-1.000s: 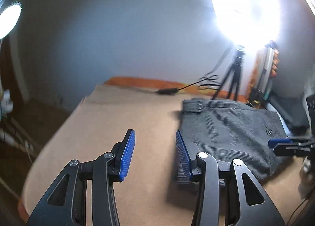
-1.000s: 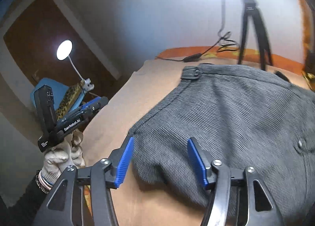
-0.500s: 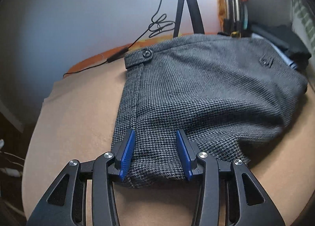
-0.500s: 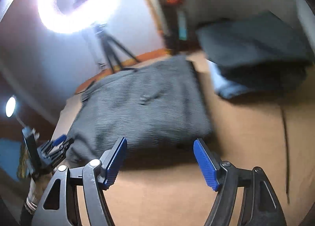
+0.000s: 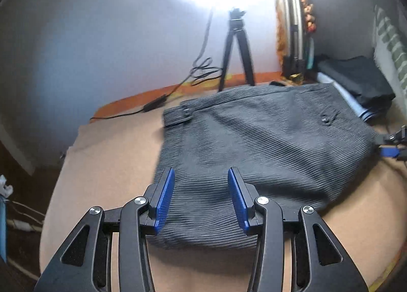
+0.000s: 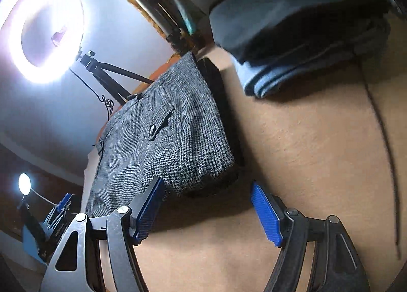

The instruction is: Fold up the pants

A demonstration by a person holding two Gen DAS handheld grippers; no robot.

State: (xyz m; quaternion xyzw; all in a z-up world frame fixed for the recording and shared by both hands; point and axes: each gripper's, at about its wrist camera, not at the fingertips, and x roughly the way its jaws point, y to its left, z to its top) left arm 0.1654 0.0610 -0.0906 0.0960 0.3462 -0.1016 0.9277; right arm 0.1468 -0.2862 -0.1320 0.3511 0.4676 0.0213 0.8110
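The grey checked pants [image 5: 254,152] lie folded into a compact stack on the tan table [image 5: 106,165], waistband button at the far left. My left gripper [image 5: 201,200] is open and empty, its blue pads over the near left edge of the stack. My right gripper [image 6: 206,213] is open and empty, low over the table beside the stack's near right corner [image 6: 165,139]; its left pad is next to the cloth. The right gripper also shows at the right edge of the left wrist view [image 5: 391,144].
A stack of folded dark and light-blue clothes [image 6: 305,37] sits at the table's far right. A ring light on a tripod [image 5: 236,45] and its cable [image 5: 162,101] stand at the back. A thin dark cord [image 6: 381,139] runs along the right side.
My left gripper has pulled back and a little higher above the stack's near edge. My right gripper has swung in close to the stack's right corner and tilted.
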